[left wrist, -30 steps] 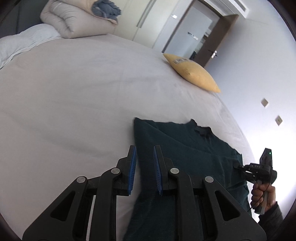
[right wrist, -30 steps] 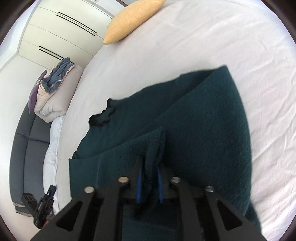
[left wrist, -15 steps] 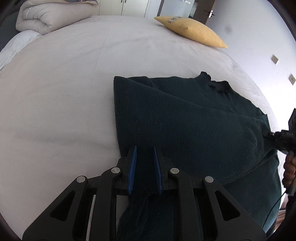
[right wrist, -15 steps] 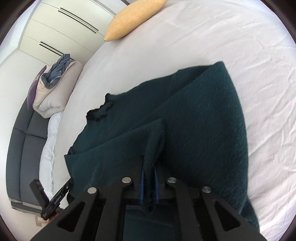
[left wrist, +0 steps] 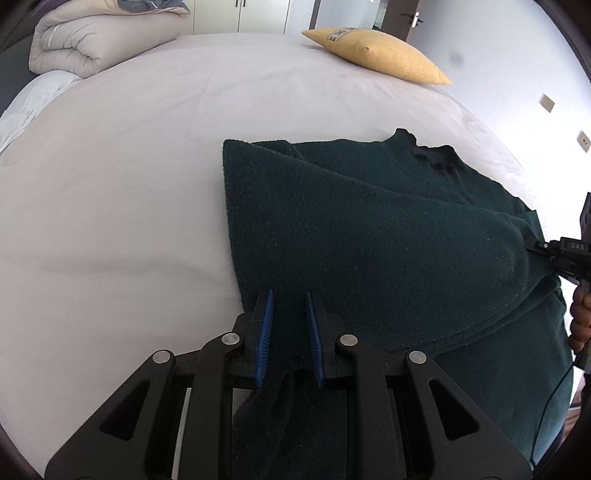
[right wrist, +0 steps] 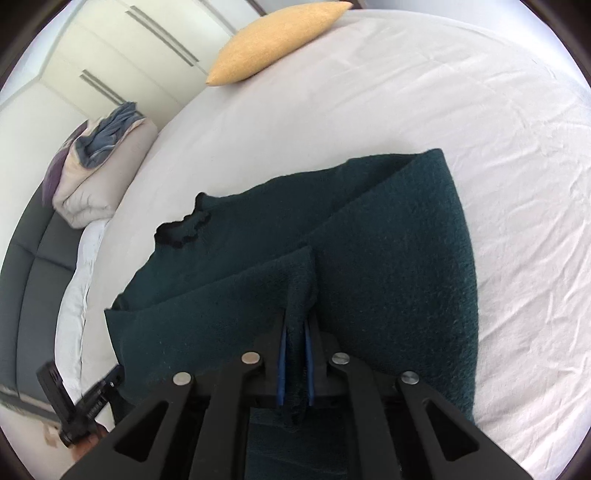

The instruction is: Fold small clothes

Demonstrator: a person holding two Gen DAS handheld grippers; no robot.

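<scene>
Right gripper (right wrist: 295, 354) clamped tight on the dark green sweater (right wrist: 388, 258), left gripper (left wrist: 289, 332) pinching its edge too.
Only the left view catches a hand (left wrist: 580, 321); sweater's half-folded on the white bed (right wrist: 406, 92).

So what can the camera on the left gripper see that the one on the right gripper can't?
Only the left wrist view shows the door, the wall sockets and a hand holding the right gripper.

Only the right wrist view shows the grey sofa and the right gripper's blue pads pinching cloth close up.

Both show the dark green sweater, white bed, yellow pillow and folded duvet.
</scene>
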